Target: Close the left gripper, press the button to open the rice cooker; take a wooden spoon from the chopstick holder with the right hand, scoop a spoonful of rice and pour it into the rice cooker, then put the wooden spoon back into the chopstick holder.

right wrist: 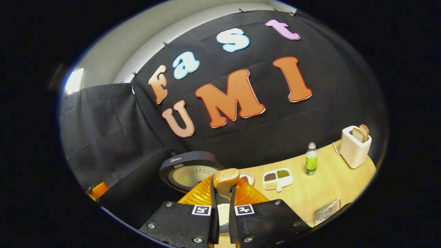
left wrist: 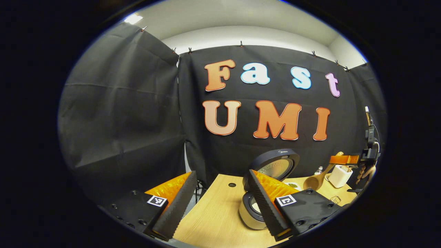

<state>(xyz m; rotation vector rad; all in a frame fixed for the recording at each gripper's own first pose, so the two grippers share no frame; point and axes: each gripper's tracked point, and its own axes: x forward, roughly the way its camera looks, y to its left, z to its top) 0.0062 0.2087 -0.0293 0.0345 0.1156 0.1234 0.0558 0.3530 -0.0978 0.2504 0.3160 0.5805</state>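
Observation:
The rice cooker stands on the wooden table with its dark round lid swung up. My left gripper is open just in front of the cooker, with nothing between its fingers. Farther right, my right gripper holds the wooden spoon by the handle, bowl hanging low toward the cooker. In the right gripper view that gripper is shut on the wooden spoon, whose bowl sticks up past the fingertips. The open lid and the pale inner pot lie right beyond and below it. Whether the spoon carries rice is hidden.
A small dish, a white divided tray of grains, a green-labelled bottle and a white toaster with bread stand along the table's back. A clear ridged object lies near the front edge. Black cloth walls close the booth.

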